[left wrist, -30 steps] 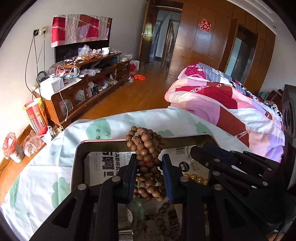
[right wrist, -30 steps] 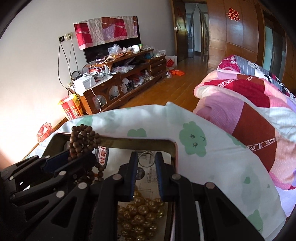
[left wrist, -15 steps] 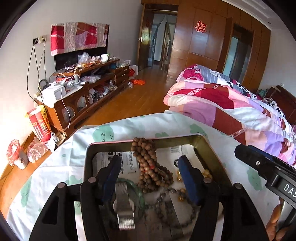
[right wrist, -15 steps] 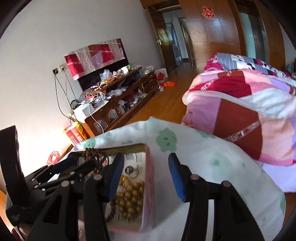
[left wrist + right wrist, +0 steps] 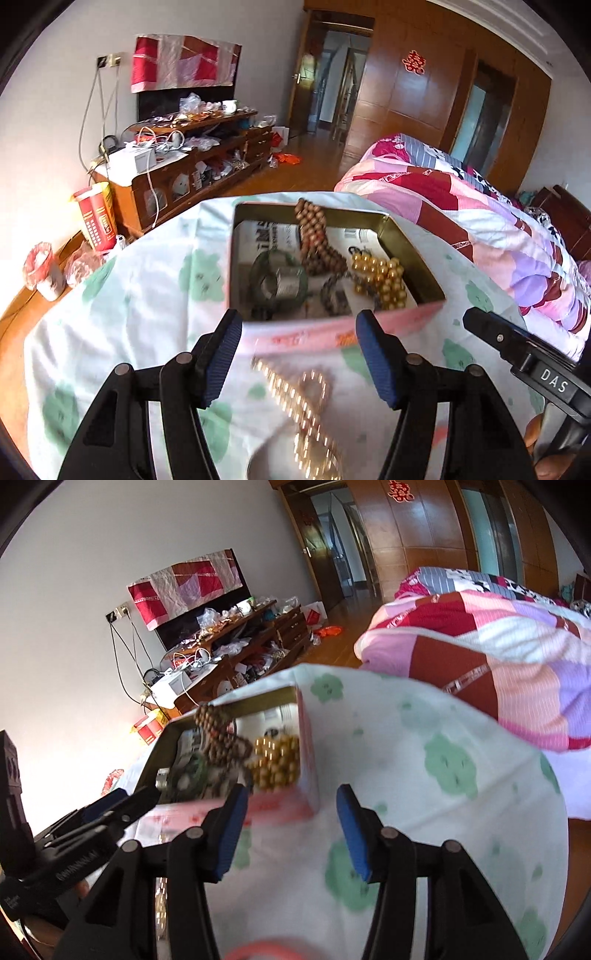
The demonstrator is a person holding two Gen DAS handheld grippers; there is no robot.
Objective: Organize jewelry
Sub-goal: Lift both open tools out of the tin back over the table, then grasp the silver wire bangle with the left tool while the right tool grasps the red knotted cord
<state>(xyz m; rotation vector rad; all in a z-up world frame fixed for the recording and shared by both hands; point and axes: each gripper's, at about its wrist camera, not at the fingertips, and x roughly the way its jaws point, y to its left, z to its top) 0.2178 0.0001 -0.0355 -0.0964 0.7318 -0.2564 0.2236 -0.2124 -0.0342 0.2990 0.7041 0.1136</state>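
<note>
A square tin box [image 5: 413, 243] with a pink outer wall and a brassy inner wall sits on a table draped in a white cloth with green flower prints [image 5: 140, 295]. Newspaper lines the bottom of the box. Inside, a brown wooden bead string [image 5: 317, 240] lies with one end draped over the far rim, a heap of gold beads [image 5: 380, 277] rests toward the right side, a green bangle [image 5: 258, 280] with a silvery metal band [image 5: 290, 282] on it lies at the left, and a dark bead bracelet [image 5: 332, 295] sits near the front wall.

The left gripper [image 5: 299, 354] hovers just in front of the box's near wall, its blue-padded jaws spread wide apart with nothing between them. Below it on the cloth, on the near side of the box, lies a blurred gold chain [image 5: 306, 406].

The right gripper [image 5: 288, 829] hangs off the near right corner of the box, its jaws likewise apart and empty, over bare cloth. In its view the left gripper's black frame shows at the lower left, and a blurred pink ring-like thing [image 5: 266, 949] lies at the bottom edge.

Beyond the table stand a cluttered wooden TV cabinet [image 5: 192, 162] on the far left and a bed with a pink and red patchwork quilt [image 5: 461, 206] on the right.
</note>
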